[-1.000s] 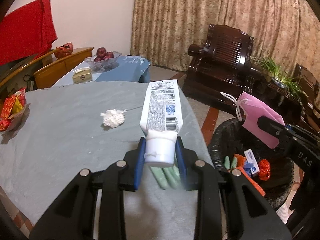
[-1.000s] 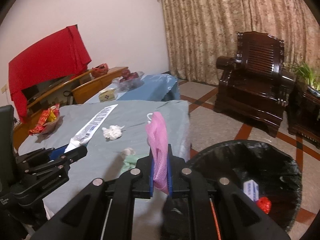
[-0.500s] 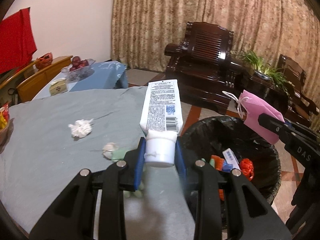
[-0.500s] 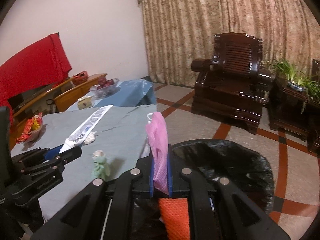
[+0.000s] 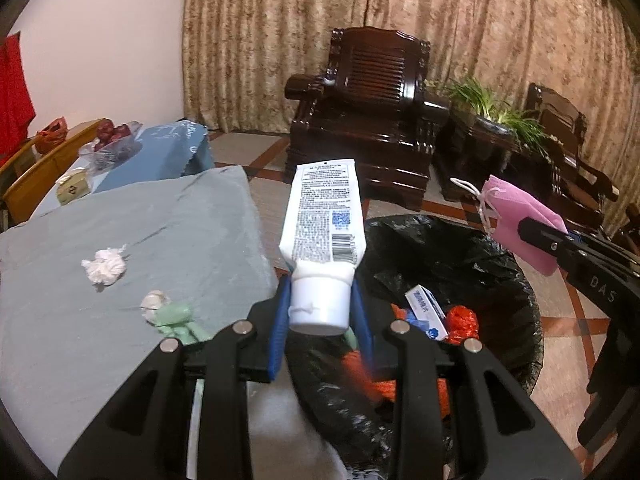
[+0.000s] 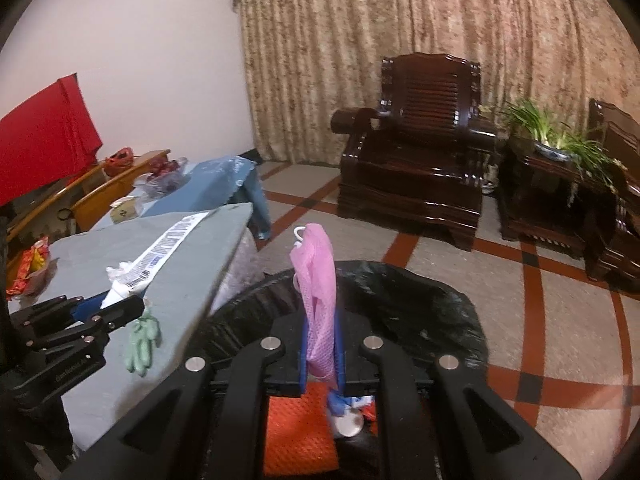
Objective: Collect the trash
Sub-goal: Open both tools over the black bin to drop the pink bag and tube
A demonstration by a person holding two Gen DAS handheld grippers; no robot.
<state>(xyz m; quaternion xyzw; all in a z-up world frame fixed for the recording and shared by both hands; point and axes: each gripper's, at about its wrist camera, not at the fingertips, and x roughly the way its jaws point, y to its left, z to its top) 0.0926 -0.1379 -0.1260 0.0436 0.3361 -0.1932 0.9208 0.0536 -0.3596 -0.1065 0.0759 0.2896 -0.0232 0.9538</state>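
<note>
Over the bin [image 5: 516, 280], left gripper [image 5: 320, 320] clamps a tube [image 5: 324, 216], right gripper [image 6: 320, 354] pinches a pink mask [image 6: 316, 280]

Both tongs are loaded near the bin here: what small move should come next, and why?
Probably open the right tongs and drop the pink mask. In the right wrist view it hangs directly above the black-lined trash bin, so it should fall inside. The left tongs, shut on the white tube, sit by the bin's near rim and likely need to carry a little further over it first.
</note>
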